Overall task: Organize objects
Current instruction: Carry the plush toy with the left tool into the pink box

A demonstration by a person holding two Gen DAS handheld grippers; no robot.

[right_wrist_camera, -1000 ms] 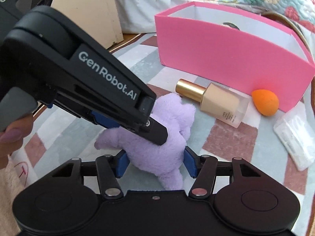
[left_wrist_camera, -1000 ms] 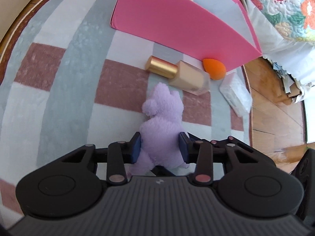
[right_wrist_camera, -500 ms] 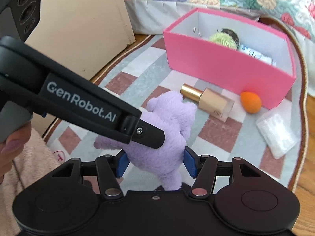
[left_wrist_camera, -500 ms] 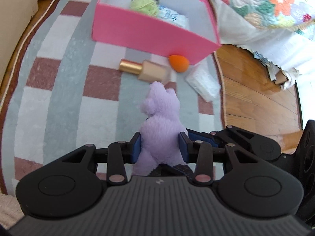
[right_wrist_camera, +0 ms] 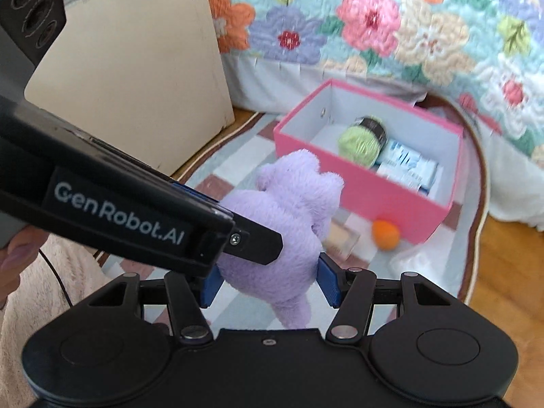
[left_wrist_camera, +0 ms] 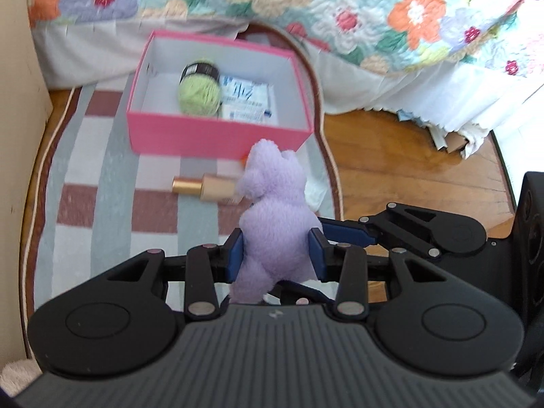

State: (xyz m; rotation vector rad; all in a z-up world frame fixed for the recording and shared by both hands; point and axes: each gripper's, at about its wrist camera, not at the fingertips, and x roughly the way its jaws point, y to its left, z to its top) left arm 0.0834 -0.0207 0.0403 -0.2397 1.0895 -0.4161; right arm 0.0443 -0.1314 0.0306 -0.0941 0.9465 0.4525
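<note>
A purple plush toy (left_wrist_camera: 272, 224) is held in the air above the striped rug (left_wrist_camera: 102, 183), short of the pink box (left_wrist_camera: 217, 136). It is clamped by the left tool (left_wrist_camera: 276, 255) at its lower body and by the right tool (right_wrist_camera: 268, 282) from the side. Green yarn (left_wrist_camera: 199, 95) and a white packet (left_wrist_camera: 244, 100) are seen inside the box. A foundation bottle (left_wrist_camera: 204, 187) and an orange sponge (right_wrist_camera: 385, 234) lie on the rug before it.

Both wrist views look down, sharing the pink box (left_wrist_camera: 217, 136).
</note>
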